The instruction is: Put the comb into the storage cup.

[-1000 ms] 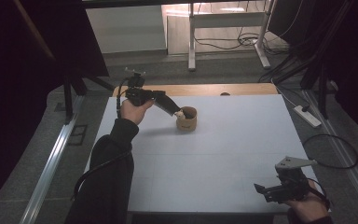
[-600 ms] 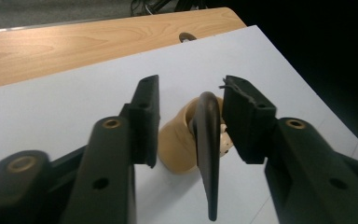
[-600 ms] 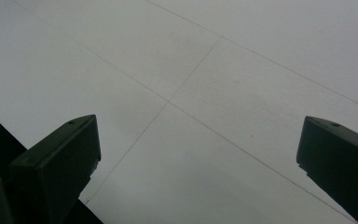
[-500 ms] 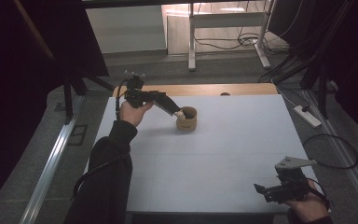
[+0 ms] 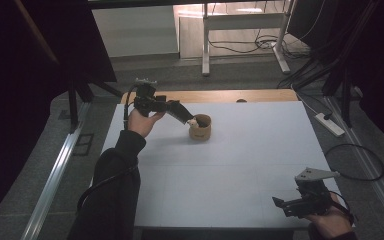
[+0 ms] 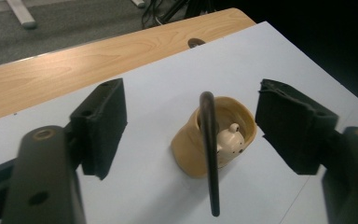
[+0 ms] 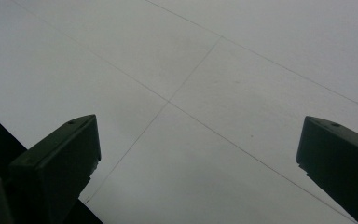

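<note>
**Left gripper stands open over the little basket**

The left gripper hovers at the far side of the white bench, its jaws having just been opening; they now stand wide, touching nothing. Right between and just below its pads sits the small tan basket with a dark arched handle, resting on the bench, the handle rising in the gap. A small cream-coloured figure lies inside the basket. The right gripper hangs well apart at the near right corner, jaws spread wide over bare bench, holding nothing.
</note>
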Demonstrator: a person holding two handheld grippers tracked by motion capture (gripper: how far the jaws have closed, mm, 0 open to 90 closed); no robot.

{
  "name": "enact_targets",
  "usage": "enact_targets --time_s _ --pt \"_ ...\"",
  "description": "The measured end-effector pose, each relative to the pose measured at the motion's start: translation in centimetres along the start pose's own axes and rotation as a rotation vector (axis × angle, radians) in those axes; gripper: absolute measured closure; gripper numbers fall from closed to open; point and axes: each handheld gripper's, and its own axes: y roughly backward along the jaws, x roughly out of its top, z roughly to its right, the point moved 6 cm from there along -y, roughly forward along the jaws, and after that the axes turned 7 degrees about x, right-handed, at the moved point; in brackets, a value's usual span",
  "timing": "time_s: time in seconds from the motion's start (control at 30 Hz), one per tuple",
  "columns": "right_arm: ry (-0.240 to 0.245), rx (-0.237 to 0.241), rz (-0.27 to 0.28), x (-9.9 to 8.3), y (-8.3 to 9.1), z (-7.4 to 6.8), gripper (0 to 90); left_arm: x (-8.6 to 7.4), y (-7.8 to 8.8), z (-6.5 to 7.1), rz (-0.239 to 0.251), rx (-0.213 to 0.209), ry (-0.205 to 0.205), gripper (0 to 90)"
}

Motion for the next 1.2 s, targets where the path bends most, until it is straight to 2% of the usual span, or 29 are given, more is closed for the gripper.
enact_targets --time_s 0.13,0.23,0.33,0.5,0.77,1.2 --pt "-0.001 -0.001 0.000 0.0 0.0 0.0 0.0 -0.1 0.1 0.0 0.013 -0.011 -0.007 20.2" --pt "-0.001 -0.002 0.000 0.0 0.0 0.0 0.0 -0.1 0.3 0.0 0.017 -0.013 0.006 17.0" --pt "-0.001 -0.001 0.000 0.0 0.0 0.0 0.0 -0.2 0.4 -0.1 0.003 -0.007 0.006 11.7" --pt "0.001 0.000 -0.002 0.0 0.0 0.0 0.0 -0.4 0.8 0.0 0.014 -0.023 0.003 10.0" --pt "0.004 -0.001 -0.004 0.0 0.0 0.0 0.0 -0.6 1.1 0.3 0.039 -0.034 -0.024 4.1" --pt "0.003 0.001 -0.005 0.0 0.0 -0.1 0.0 -1.2 1.4 0.8 0.059 -0.032 -0.069 0.6"
